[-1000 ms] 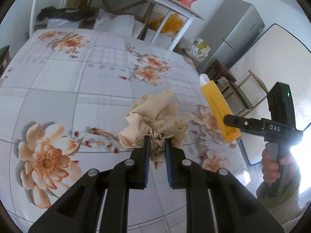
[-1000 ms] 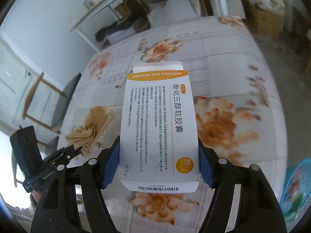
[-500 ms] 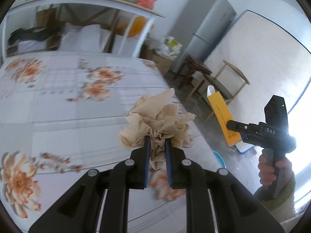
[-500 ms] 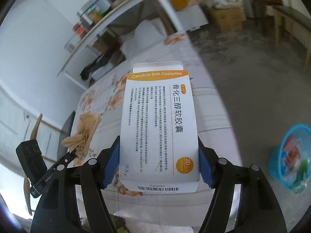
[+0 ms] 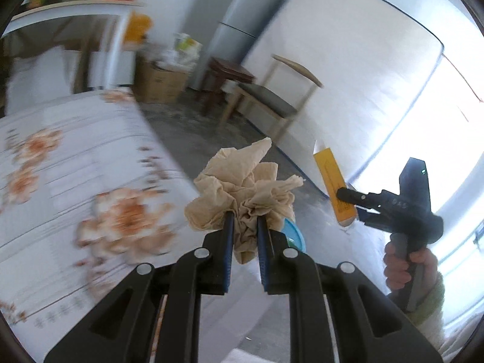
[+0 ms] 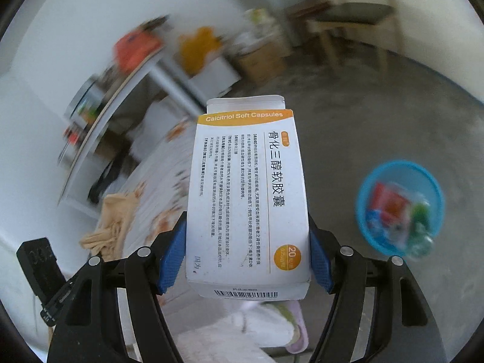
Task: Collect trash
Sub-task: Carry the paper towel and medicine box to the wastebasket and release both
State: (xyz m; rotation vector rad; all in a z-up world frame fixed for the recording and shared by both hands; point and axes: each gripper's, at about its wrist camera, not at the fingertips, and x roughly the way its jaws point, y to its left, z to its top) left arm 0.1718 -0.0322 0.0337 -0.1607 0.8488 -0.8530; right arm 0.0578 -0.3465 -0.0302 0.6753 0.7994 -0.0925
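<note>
Only right view shows blue bin (image 6: 367, 181) contents — right gripper (image 6: 246, 236) clamps medicine box (image 6: 248, 199), left gripper (image 5: 244, 227) clamps tissue (image 5: 242, 187) (crumpled).

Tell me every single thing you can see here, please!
crumpled paper napkin: one, tan, pinched in the left gripper.
medicine box: one, white and orange, clamped in the right gripper.
trash basket: one, blue, on the floor, holding colourful rubbish.
table: one, flowered cloth, left side.
wooden chair: one, grey seat, beside the white panel.
fridge: one, grey, by the far wall.
cardboard box: one, brown, on the floor.
shelf: one, white, cluttered; contents blurred.
left gripper: black, blue pads.
right gripper: black, blue pads.
hand: one, gripping the right handle.
</note>
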